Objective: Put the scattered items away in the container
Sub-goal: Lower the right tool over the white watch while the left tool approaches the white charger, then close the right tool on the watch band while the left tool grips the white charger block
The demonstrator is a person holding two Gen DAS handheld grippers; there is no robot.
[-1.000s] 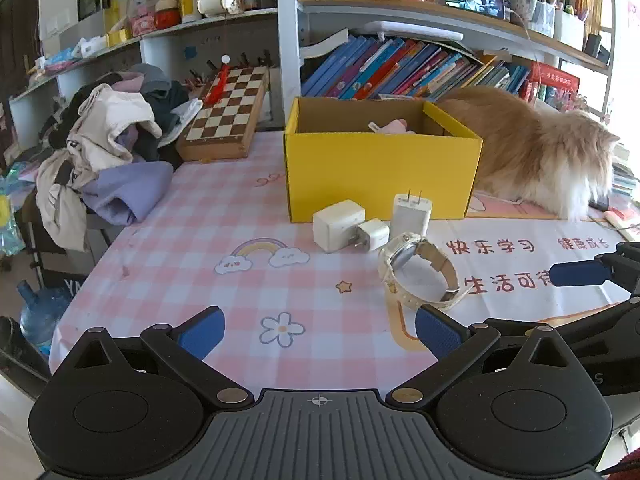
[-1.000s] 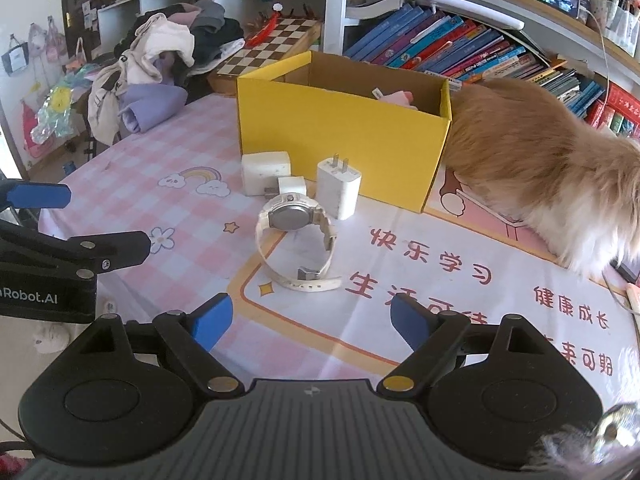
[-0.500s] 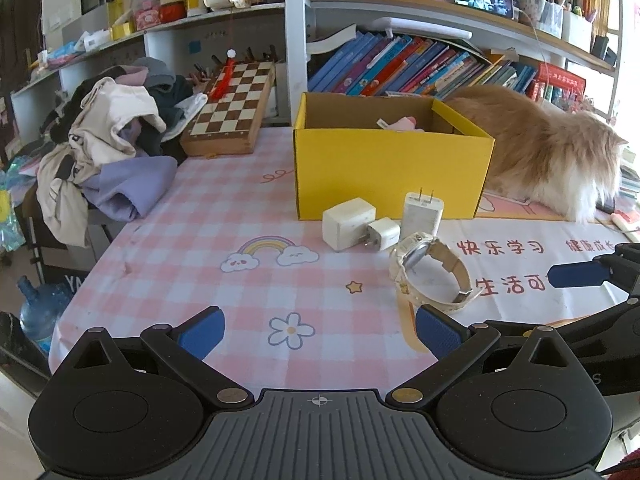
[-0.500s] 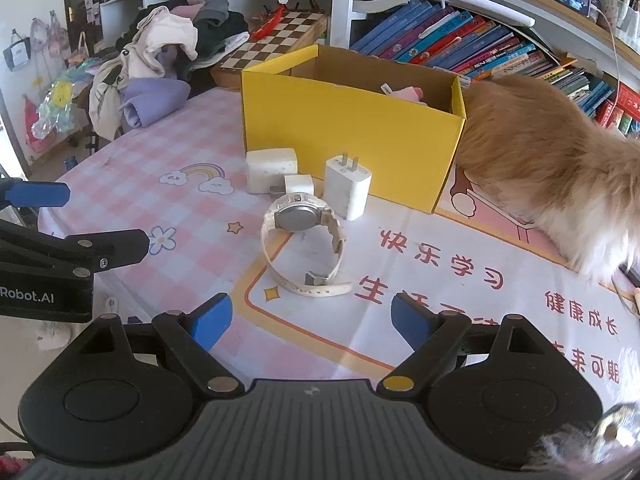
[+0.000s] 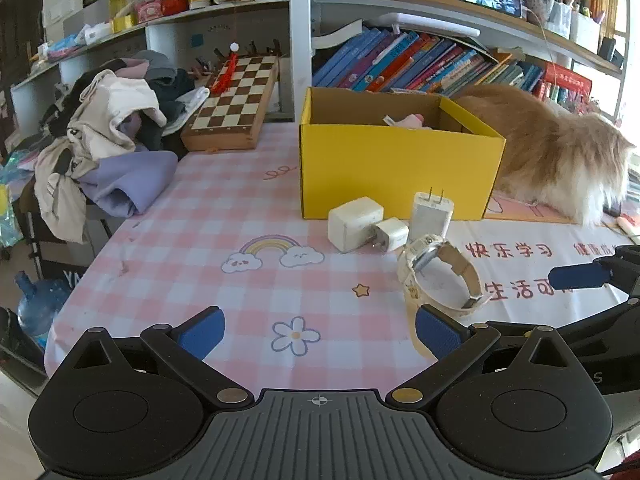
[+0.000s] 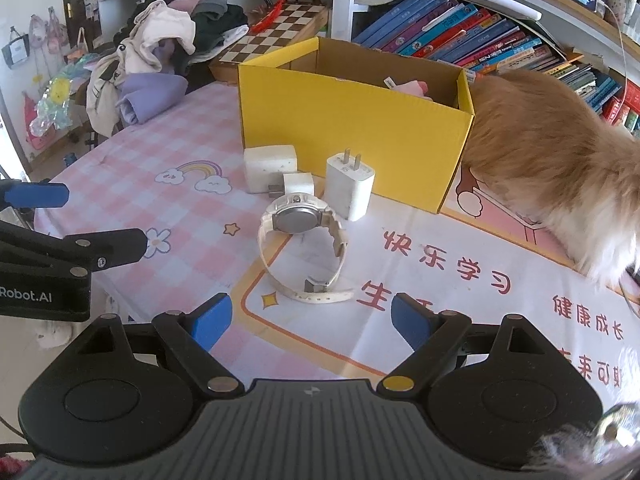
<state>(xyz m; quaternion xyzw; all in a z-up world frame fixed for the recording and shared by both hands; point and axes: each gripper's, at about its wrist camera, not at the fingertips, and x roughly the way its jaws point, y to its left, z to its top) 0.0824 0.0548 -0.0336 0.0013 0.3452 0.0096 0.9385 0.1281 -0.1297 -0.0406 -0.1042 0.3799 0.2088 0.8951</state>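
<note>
Pink checked tablecloth [image 5: 208,216], white watch [image 6: 302,240] beyond both grippers' wide, empty jaws.

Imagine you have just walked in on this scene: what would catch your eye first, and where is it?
The bright yellow box stands open mid-table, with a fluffy orange cat pressed against its right side. In front of the box lie three white chargers and a white watch, nearest the open right claw.
</note>
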